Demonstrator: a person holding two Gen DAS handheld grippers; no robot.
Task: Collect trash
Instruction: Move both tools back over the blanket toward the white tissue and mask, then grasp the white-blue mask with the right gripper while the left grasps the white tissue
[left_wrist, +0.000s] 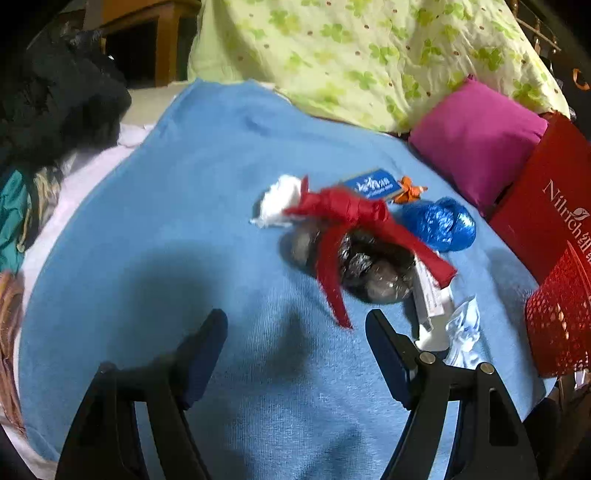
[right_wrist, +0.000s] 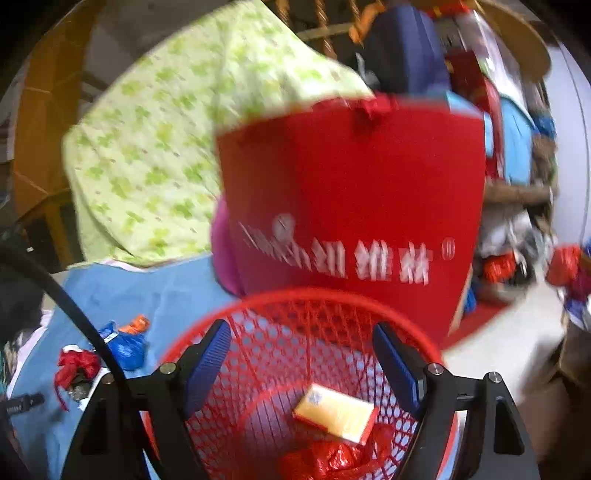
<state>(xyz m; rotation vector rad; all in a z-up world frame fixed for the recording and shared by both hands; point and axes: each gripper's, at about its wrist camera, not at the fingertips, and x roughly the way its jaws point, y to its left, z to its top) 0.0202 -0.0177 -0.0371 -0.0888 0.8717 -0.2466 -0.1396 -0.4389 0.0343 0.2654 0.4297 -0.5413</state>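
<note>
Trash scattered on blue cloth (left_wrist: 166, 221): red-ribboned bundle (left_wrist: 351, 236), blue wrapper (left_wrist: 439, 223); yellow box (right_wrist: 336, 411) in basket (right_wrist: 295, 306).

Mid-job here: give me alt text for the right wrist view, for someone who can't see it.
The open, empty right tool hangs over a red mesh basket holding a yellow box and crumpled red plastic. A red bag stands behind.

The right gripper (right_wrist: 301, 363) is held above a red mesh basket (right_wrist: 295, 306), its jaws apart with nothing between them. Inside the basket a yellow box (right_wrist: 338, 411) and crumpled red plastic (right_wrist: 332, 459) are seen. Behind it a red bag (right_wrist: 354, 192) (white lettering, blurred) is stood — a blue cloth (right_wrist: 162, 291) lies to the left.
</note>
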